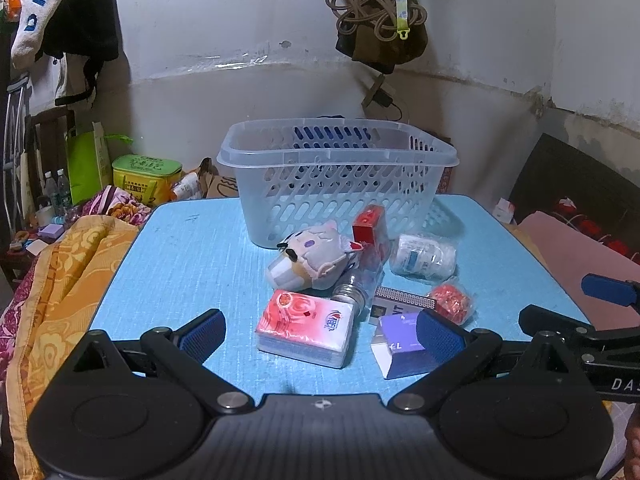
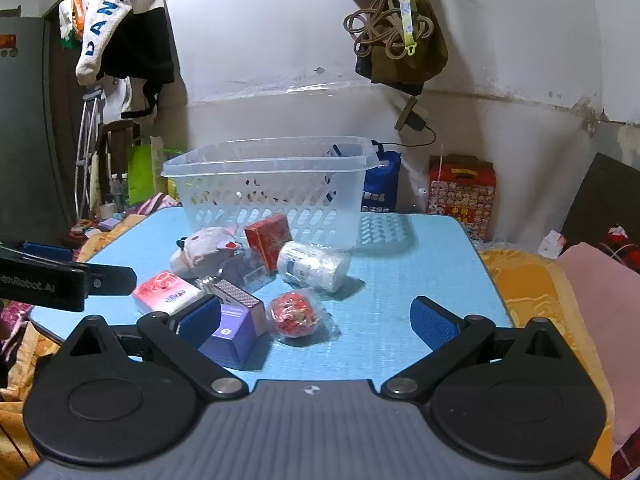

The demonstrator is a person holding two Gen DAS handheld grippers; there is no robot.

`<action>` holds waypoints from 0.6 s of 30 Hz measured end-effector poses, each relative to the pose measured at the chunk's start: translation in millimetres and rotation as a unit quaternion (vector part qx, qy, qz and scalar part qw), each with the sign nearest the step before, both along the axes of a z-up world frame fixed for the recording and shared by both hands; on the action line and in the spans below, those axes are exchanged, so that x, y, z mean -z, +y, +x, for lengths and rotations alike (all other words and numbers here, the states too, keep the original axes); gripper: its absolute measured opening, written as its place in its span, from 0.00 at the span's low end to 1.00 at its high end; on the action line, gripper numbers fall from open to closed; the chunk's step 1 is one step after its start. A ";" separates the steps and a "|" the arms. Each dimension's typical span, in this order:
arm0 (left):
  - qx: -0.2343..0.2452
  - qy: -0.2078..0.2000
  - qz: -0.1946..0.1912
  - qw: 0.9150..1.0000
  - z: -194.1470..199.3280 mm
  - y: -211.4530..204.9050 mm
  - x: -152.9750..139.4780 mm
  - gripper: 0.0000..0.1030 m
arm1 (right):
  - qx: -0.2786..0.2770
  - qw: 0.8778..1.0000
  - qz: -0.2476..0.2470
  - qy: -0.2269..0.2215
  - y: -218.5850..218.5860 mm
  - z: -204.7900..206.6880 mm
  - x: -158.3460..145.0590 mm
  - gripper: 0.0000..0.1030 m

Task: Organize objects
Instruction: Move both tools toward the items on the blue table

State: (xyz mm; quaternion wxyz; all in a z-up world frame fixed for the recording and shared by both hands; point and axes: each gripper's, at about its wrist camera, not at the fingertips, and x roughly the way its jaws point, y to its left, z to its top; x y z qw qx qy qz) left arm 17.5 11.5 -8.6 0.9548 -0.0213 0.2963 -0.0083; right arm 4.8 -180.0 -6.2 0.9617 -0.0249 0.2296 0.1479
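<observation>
Hovering low over the near edge of the blue table [image 1: 192, 248], the left gripper [image 1: 322, 334] has its jaws spread wide and holds nothing; the pink tissue pack [image 1: 306, 328] lies between its fingers' lines. The right gripper [image 2: 316, 320] is equally wide and bare, with the red wrapped ball [image 2: 294, 312] just ahead. Beyond lie a purple box [image 2: 234, 334], plush toy [image 1: 310, 256], red box [image 2: 270, 242] and wrapped white roll [image 2: 312, 266], all near the clear basket [image 1: 340, 152] at the far side.
</observation>
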 end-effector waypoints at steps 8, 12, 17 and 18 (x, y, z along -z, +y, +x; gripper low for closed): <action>0.000 -0.006 -0.001 1.000 0.2 3.8 -1.4 0.98 | -0.005 1.000 0.010 -0.005 1.2 -2.0 -0.7 1.00; 0.001 -0.052 -0.012 0.999 -0.5 19.7 -8.3 0.97 | -0.011 1.000 0.026 0.000 5.6 -3.6 1.8 1.00; 0.006 -0.043 -0.007 0.999 16.1 35.2 1.4 0.97 | -0.014 0.999 0.029 0.019 18.6 -2.5 14.5 1.00; 0.003 -0.036 0.007 0.999 20.5 34.5 5.5 0.97 | -0.022 0.999 0.027 0.028 23.3 -1.3 18.6 1.00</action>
